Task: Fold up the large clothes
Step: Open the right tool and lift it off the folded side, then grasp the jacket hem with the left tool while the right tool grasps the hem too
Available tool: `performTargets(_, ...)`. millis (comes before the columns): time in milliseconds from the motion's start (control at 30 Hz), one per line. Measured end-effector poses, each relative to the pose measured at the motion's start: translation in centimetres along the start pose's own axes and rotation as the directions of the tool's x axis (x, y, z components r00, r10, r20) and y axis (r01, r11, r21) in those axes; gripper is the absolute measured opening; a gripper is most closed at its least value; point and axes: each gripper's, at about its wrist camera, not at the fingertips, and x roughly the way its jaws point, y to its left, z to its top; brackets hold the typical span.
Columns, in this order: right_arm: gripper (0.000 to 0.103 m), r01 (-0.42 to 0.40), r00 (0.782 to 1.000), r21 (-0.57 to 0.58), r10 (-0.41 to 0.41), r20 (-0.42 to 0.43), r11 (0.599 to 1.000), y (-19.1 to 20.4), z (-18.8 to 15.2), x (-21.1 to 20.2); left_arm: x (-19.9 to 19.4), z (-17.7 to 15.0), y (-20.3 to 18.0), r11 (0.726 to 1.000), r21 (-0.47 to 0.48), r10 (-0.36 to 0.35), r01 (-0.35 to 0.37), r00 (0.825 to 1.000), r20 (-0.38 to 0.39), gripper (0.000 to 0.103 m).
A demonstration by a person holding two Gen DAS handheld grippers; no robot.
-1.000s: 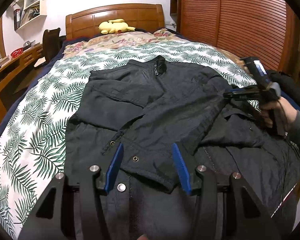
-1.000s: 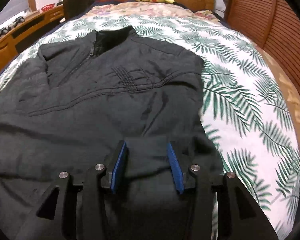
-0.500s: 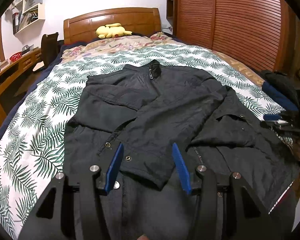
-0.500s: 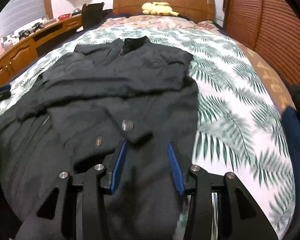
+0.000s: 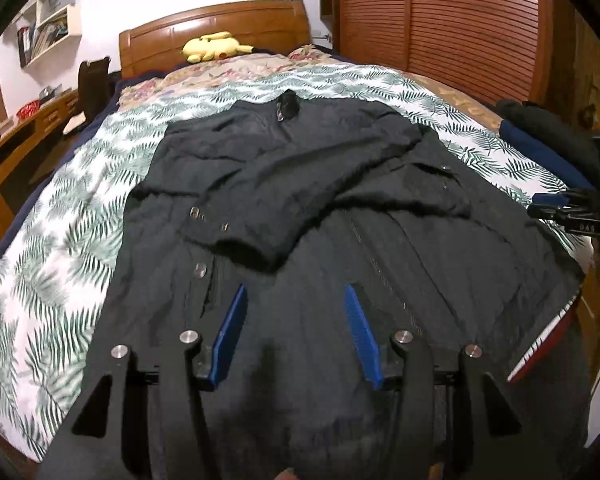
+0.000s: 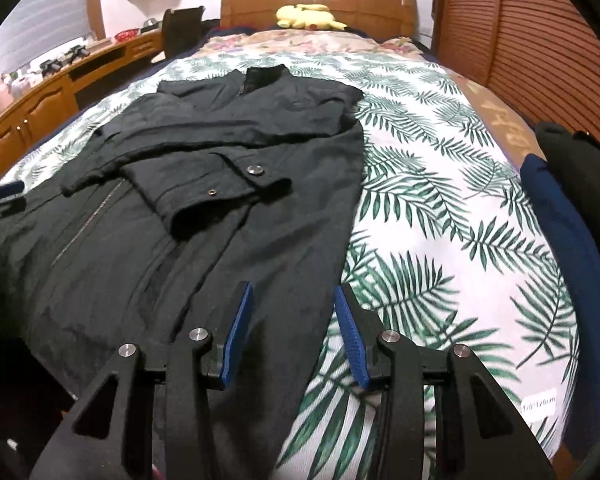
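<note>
Pulled back toward the foot of the bed since a second ago: both sets of tongs now lower on the garment, the right set swung out to the jacket's right edge, the sleeve cuffs now well above the blue pads instead of between them.

Nearest, at the bottom of the left wrist view: left tongs (image 5: 296, 328), jaws parted, nothing pinched, hanging over the hem area of the black jacket (image 5: 320, 216), fabric under and between the pads but no press on it visible. At the bottom of the right wrist view: right tongs (image 6: 294, 332), likewise parted and empty, straddling the jacket's right side edge, one pad over black cloth, the other over the leaf-print bedspread (image 6: 440, 208).

Further up, mid-frame: both sleeves folded across the chest, snap-button cuffs overlapping near the zip. Beyond, collar toward the wooden headboard (image 6: 320, 0) and the yellow plush toy (image 6: 308, 16). At the right edge, a dark pile of other clothes (image 6: 572, 208).

Handling, as a judgement: soft, limp, fairly weighty lined cloth, likely to sag and slide out of a shallow pinch; not fragile. Best hold probably at the two hem corners, through all layers, away from the snaps and zip, for carrying the bottom up toward the collar.
</note>
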Motion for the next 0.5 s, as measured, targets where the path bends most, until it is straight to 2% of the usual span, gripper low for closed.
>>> performTargets(300, 0.043, -0.008, 1.0, 0.016, 0.008, -0.005, 1.0, 0.5, -0.9, -1.8, -1.3, -2.2, 4.5, 0.994, -0.096, 0.057, -0.059, 0.998, -0.026, 0.05)
performTargets(500, 0.044, -0.005, 1.0, 0.014, 0.005, 0.002, 1.0, 1.6, -1.3, -2.9, -2.4, -3.6, 6.8, 0.989, -0.099, 0.104, -0.107, 0.994, -0.04, 0.05)
